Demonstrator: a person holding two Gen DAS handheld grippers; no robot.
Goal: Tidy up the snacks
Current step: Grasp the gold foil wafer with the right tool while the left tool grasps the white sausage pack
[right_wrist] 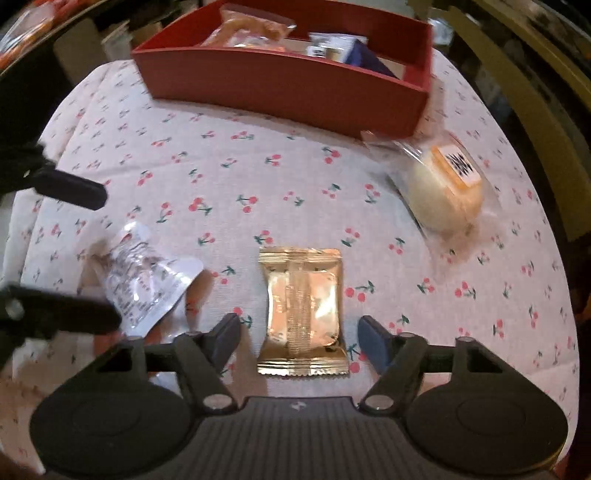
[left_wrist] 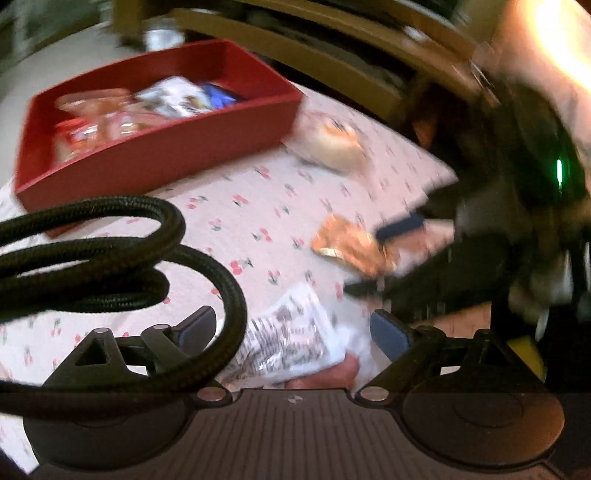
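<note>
**Gold packet between my right fingers, white packet under my left**

The gold foil snack packet (right_wrist: 303, 312) lies flat on the cherry-print tablecloth (right_wrist: 229, 173), lengthwise between the fingers of my right hand-held gripper (right_wrist: 300, 341). The pads stand apart on either side of it with cloth showing in both gaps, so nothing is gripped. To its left lies a crumpled white printed packet (right_wrist: 147, 280), and my left hand-held gripper (left_wrist: 293, 332) hangs over that one with its jaws spread wide, the packet below and between them, not pinched as far as I can tell through the blur. From the right wrist view I see the left one's two dark fingers (right_wrist: 70, 192) reaching in on either side of the white packet.

Further right, a round pale bun in clear wrap (right_wrist: 443, 192) rests on the table near the corner of the red tray (right_wrist: 280, 92). The tray sits at the far side and already contains several snack packets (right_wrist: 251, 31). A black braided cable (left_wrist: 122, 254) loops across the left wrist view.
</note>
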